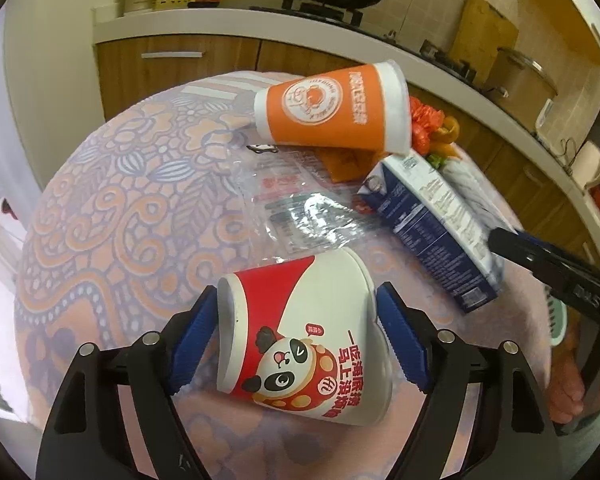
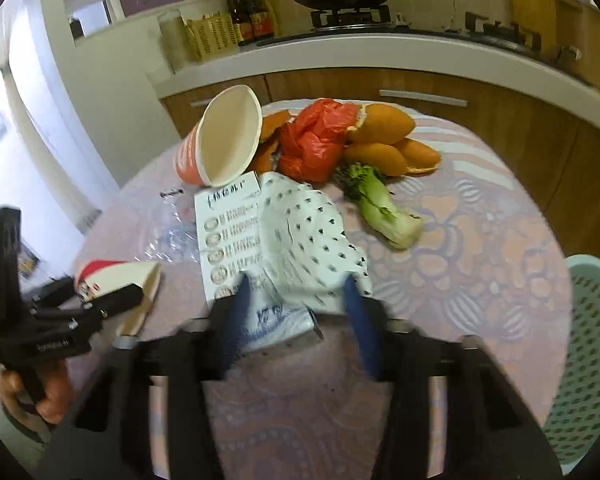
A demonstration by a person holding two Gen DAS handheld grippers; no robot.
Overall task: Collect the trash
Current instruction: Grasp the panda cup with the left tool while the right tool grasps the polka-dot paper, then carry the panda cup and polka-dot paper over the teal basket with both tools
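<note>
A red-and-white noodle cup (image 1: 300,340) with a panda print lies on its side on the patterned tablecloth (image 1: 120,220). My left gripper (image 1: 298,290) has a blue pad against the cup's base and the other against its rim. In the right wrist view, blurred, my right gripper (image 2: 296,284) straddles the near end of a blue-and-white carton (image 2: 228,232) and a dotted white paper (image 2: 312,232) lying on it. A strip of table shows between the carton and the right pad. An orange paper cup (image 1: 332,108) lies on its side farther back.
A clear plastic wrapper (image 1: 300,208) lies mid-table. At the far edge lie a red plastic bag (image 2: 316,144), orange peels (image 2: 384,124) and a green vegetable stalk (image 2: 380,208). A mint-green basket (image 2: 588,360) stands at the right. The kitchen counter (image 2: 380,52) runs behind.
</note>
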